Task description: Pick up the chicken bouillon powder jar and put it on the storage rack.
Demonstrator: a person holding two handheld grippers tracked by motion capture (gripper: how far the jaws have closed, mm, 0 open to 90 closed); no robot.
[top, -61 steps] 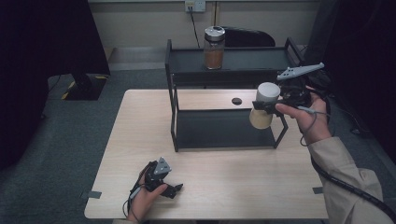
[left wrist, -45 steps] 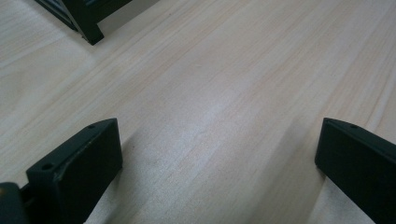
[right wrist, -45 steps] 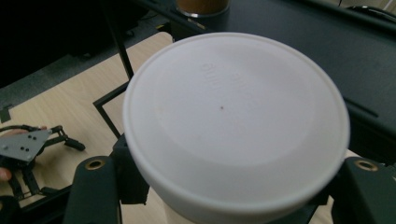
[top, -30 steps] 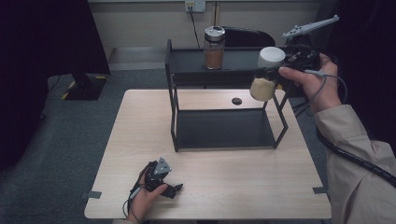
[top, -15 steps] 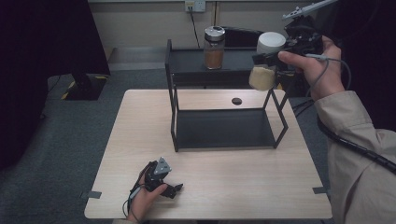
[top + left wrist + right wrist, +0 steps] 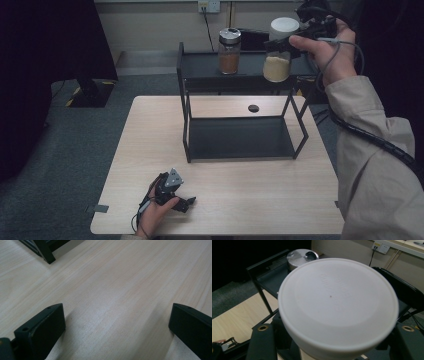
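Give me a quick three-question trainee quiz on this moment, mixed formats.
1. True or false: the right tongs grip the white-lidded jar above the rack's top shelf.
2. Which jar already stands on the top shelf? A) silver-lidded jar B) a blue-lidded jar C) none
3. Fill in: the left tongs rest on the ____, jaws open.

Key: 1 true; 2 A; 3 table.

In the right gripper view, the white-lidded jar's [image 6: 338, 306] body is hidden beneath its lid, and most of the silver-lidded jar [image 6: 299, 257] is masked. The embossed lid lettering cannot be read.
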